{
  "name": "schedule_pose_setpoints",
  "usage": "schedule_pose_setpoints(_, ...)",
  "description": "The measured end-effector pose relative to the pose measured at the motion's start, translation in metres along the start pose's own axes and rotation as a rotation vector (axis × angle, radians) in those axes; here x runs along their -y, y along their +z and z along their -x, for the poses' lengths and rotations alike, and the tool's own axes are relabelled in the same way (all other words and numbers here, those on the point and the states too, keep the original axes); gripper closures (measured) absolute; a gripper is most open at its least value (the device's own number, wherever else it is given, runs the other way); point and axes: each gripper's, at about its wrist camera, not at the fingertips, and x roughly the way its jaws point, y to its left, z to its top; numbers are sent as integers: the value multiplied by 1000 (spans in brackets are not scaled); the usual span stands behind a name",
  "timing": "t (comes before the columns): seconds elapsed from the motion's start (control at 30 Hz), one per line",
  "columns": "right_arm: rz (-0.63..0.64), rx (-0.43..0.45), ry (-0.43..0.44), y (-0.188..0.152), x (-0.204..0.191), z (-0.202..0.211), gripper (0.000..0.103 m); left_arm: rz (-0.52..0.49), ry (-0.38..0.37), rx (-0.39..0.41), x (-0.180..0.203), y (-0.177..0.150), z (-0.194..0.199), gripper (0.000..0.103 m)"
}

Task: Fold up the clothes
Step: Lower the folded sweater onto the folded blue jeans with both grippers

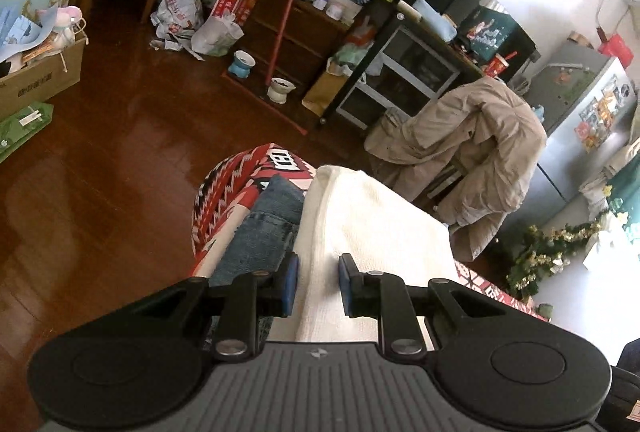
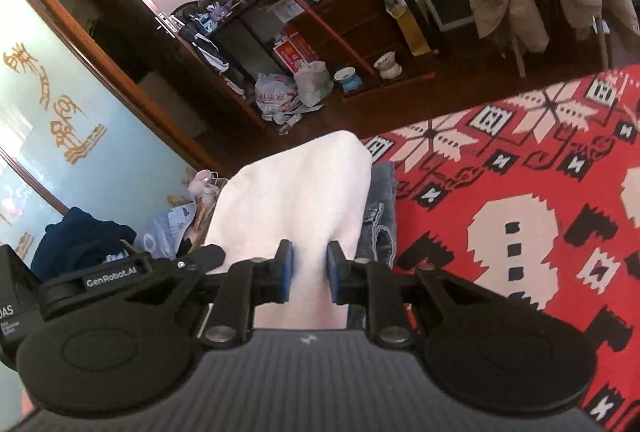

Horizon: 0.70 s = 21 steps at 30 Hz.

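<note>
A white folded cloth stretches forward from both grippers over folded blue jeans on a red patterned blanket. My left gripper is shut on the cloth's near edge, which fills the gap between its blue pads. In the right wrist view the same white cloth narrows with creases into my right gripper, shut on it as well. The jeans show along the cloth's right side, on the red blanket. The left gripper's black body shows at the lower left of that view.
A chair draped with a beige coat stands beyond the blanket. Pet bowls and bags sit on the wooden floor by cluttered shelves. A cardboard box is at the left, a small tinsel tree at the right. A dark blue garment lies nearby.
</note>
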Motion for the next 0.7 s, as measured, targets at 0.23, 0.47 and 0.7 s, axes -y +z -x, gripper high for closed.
schedule_pose_setpoints(0.23, -10, 23, 58, -15, 19, 19, 76, -25, 40, 22, -3, -4, 14, 75)
schedule_pose_setpoints(0.47, 59, -16, 80, -42, 14, 40, 86, -155, 62, 53, 25, -18, 36, 75)
schedule_pose_setpoints(0.7, 93, -51, 120, -67, 10, 66, 88, -341, -9, -22, 66, -50, 38, 88)
